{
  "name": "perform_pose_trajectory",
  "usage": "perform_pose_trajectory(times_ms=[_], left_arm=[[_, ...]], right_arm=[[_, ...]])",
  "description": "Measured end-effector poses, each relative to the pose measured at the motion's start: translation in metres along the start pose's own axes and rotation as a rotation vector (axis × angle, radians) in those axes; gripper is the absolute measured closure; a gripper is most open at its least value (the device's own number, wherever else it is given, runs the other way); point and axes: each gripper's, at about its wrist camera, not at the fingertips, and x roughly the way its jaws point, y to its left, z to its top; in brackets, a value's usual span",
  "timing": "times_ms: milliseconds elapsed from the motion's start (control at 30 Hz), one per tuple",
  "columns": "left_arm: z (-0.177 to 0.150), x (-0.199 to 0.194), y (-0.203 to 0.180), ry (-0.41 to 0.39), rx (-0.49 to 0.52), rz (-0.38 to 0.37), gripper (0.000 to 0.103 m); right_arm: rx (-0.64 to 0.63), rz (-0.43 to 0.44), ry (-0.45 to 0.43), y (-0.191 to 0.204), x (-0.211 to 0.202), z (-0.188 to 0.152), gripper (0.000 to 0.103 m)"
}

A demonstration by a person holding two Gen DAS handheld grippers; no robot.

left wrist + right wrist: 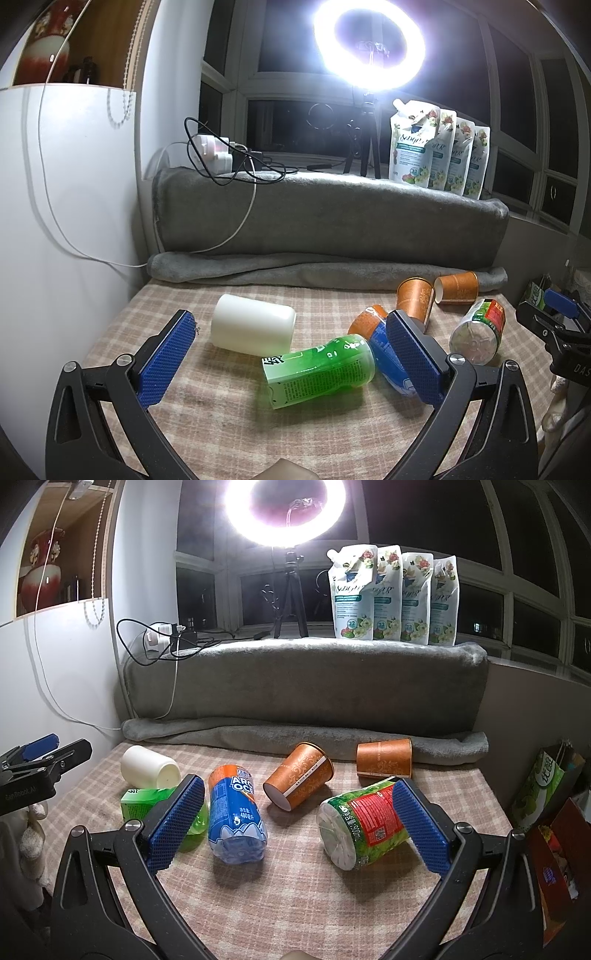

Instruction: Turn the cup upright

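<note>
Nearest each camera, both tongs stand wide apart with nothing between their blue pads: the left tongs hover over the near left part of the checked surface, and the right tongs hover over its near right part. Just beyond the left tongs a green bottle lies on its side, and behind it a white cup also lies on its side, near the left edge. Next to the green bottle lies a blue-labelled bottle, its clear base toward the right wrist camera. On the right, a green and red labelled bottle lies on its side, close to the right pad of the right tongs. Farther back are two orange paper cups, both tipped over: the near orange cup lies at an angle with its base toward the camera, about mid-surface, and the far orange cup lies on its side against the folded grey blanket at the back edge. Above the blanket, on a covered ledge, stand four white refill pouches, a ring light on a tripod, and a power strip with tangled cables.
</note>
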Motion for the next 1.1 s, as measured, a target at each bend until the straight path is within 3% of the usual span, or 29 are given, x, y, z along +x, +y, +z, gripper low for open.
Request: perform_pose_trajectory(times_ms=[700, 1100], left_arm=[[-0.004, 0.011, 0.016, 0.032, -0.038, 0.008, 0.001], [-0.018, 0.015, 0.045, 0.084, -0.058, 0.048, 0.001]], right_arm=[[-0.089, 0.032, 0.027, 0.028, 0.022, 0.011, 0.0], [-0.204, 0.127, 0.093, 0.059, 0.06, 0.03, 0.0]])
